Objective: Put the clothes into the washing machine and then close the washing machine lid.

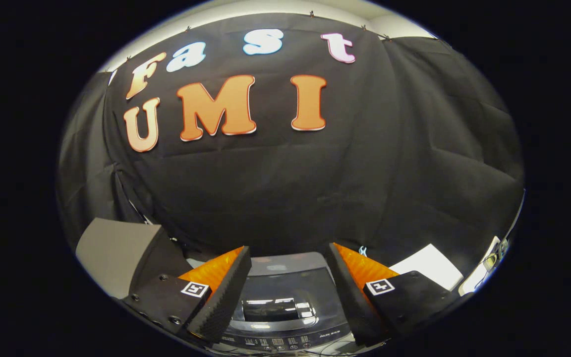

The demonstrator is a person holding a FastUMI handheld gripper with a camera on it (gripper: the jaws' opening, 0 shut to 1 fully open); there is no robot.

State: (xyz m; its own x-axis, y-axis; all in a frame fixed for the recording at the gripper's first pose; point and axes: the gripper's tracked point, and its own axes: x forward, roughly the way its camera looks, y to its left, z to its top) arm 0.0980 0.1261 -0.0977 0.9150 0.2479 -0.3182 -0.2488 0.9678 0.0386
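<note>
Landmark: the washing machine (285, 302), a top-loading unit seen from above and in front, lying between and just beyond the two fingers.
Claw: the claw (285, 292) is spread wide, its fingers well apart and empty; nothing is pressed between them and neither finger touches the machine.
Lid: the lid (278, 297), a dark glossy panel with a window, appears to lie flat and closed over the tub; ceiling lights reflect in it.
Control strip: a row of small buttons and displays (278, 341) runs along the near edge of the machine, in front of the lid.
Container contents: the tub is hidden under the lid, and the window reflects too strongly to tell whether clothes lie inside.
Clothes: no garment can be made out on or around the machine; their place cannot be told from this view.
Surroundings: a grey box (117, 253) stands to the left of the machine; a white sheet (431, 265) lies to its right.
Progress (judgement): with the lid down and the claw empty, this is either the very start or the end of the task; which of the two cannot be settled here.
Remaining (judgement): if loading is not yet done, the lid must be lifted, the clothes put in, and the lid shut.
</note>
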